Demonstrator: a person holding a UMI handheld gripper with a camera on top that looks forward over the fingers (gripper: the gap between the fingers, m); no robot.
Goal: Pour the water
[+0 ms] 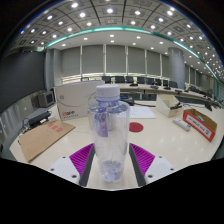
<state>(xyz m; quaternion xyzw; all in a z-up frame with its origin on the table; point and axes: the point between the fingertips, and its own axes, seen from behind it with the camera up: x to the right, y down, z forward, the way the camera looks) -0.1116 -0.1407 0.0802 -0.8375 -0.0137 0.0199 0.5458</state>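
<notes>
Clear plastic bottle [108, 135] with a pale cap stands upright between the two fingers, held up above the table [165, 140]. Gripper [110, 163] fingers are narrow, purple pads [143, 158] pressing on the bottle's lower sides. Bottle looks mostly empty, bluish tint near the bottom. Behind it, a white box [75, 100]; flat cardboard [42, 138] off to one side; red disc [136, 127] and a red-labelled box [200, 123] on the other side.
</notes>
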